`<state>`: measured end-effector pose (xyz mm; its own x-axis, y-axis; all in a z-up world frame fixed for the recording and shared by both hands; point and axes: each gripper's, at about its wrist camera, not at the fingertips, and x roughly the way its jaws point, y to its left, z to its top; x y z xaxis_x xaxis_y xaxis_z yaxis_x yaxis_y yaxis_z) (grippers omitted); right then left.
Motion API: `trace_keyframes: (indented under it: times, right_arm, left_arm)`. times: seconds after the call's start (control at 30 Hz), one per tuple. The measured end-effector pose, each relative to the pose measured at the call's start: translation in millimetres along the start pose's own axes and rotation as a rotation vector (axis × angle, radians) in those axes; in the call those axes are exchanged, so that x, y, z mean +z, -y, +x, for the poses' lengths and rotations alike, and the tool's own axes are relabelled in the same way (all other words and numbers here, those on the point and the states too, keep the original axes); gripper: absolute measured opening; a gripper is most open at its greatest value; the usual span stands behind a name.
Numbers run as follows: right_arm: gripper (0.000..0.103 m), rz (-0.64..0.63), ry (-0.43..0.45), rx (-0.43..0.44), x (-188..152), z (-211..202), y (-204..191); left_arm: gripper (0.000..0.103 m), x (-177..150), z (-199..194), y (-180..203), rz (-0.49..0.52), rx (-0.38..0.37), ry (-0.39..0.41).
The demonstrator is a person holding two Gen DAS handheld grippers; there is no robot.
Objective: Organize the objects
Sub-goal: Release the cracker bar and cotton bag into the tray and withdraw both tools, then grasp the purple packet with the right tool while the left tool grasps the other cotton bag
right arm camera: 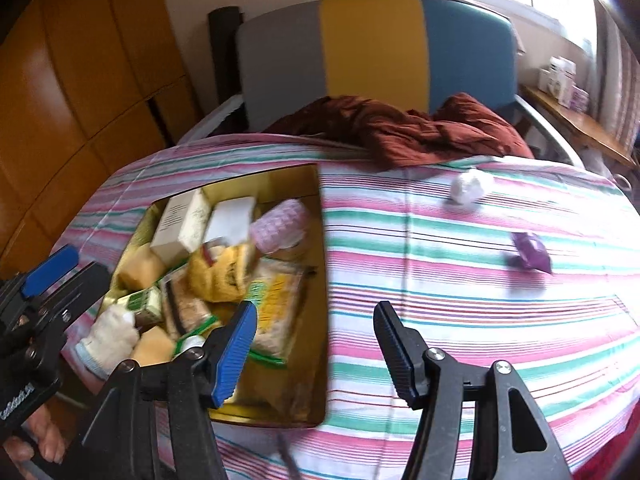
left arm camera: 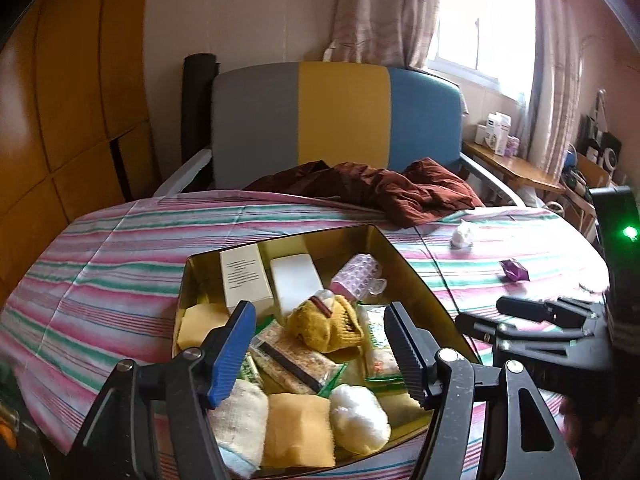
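Note:
A gold tin box point(left arm camera: 404, 264) point(right arm camera: 316, 360) sits on the striped tablecloth, filled with cartons, sponges, snack packets, a yellow knit item point(left arm camera: 324, 324) and a pink bubble-wrap roll point(left arm camera: 356, 276). My left gripper point(left arm camera: 320, 344) is open and empty, just above the box's near half. My right gripper point(right arm camera: 314, 344) is open and empty, over the box's right wall. A crumpled white paper ball point(left arm camera: 462, 236) point(right arm camera: 466, 186) and a small purple packet point(left arm camera: 514, 270) point(right arm camera: 530, 250) lie loose on the cloth to the right of the box.
A crumpled brown garment point(left arm camera: 384, 188) point(right arm camera: 416, 128) lies at the table's far edge before a grey, yellow and blue chair back point(left arm camera: 340, 120). Wooden cabinets stand at left. A side shelf point(left arm camera: 516, 168) with boxes is at right near the window.

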<state>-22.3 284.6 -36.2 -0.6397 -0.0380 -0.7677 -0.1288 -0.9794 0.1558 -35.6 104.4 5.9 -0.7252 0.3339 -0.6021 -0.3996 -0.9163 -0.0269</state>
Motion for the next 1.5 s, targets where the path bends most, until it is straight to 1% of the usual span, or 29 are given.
trace_keyframes:
  times: [0.33,0.57,0.8,1.0,1.1,1.13,1.17,1.5]
  right_arm:
    - [0.061,0.055,0.004,-0.079,14.5,-3.2,58.0]
    - [0.061,0.121,-0.005,-0.129,25.1,-3.4,114.1]
    - [0.061,0.179,-0.039,-0.184,29.7,-0.9,168.4]
    - [0.061,0.210,-0.071,-0.197,34.5,9.1,203.5]
    - [0.062,0.208,-0.082,-0.198,40.0,17.5,216.7]
    - [0.069,0.206,-0.087,-0.202,41.4,20.5,219.9]
    - [0.073,0.201,-0.092,-0.203,42.9,24.4,223.4]
    - [0.073,0.142,-0.158,-0.222,52.0,70.5,233.1]
  left_arm:
    - [0.070,5.1,8.9,33.2,0.081,-0.042,-0.017]
    - [0.070,10.5,18.3,58.5,0.138,-0.076,-0.024]
    - [0.070,14.4,31.0,81.1,0.179,-0.109,-0.040]
    - [0.070,15.2,43.0,94.6,0.206,-0.126,-0.057]
    - [0.070,15.8,48.6,99.3,0.215,-0.132,-0.067]
    - [0.070,15.8,50.4,100.7,0.216,-0.135,-0.070]
    - [0.070,15.8,51.4,101.2,0.216,-0.136,-0.073]
    - [0.071,12.7,70.4,111.8,0.225,-0.158,-0.119]
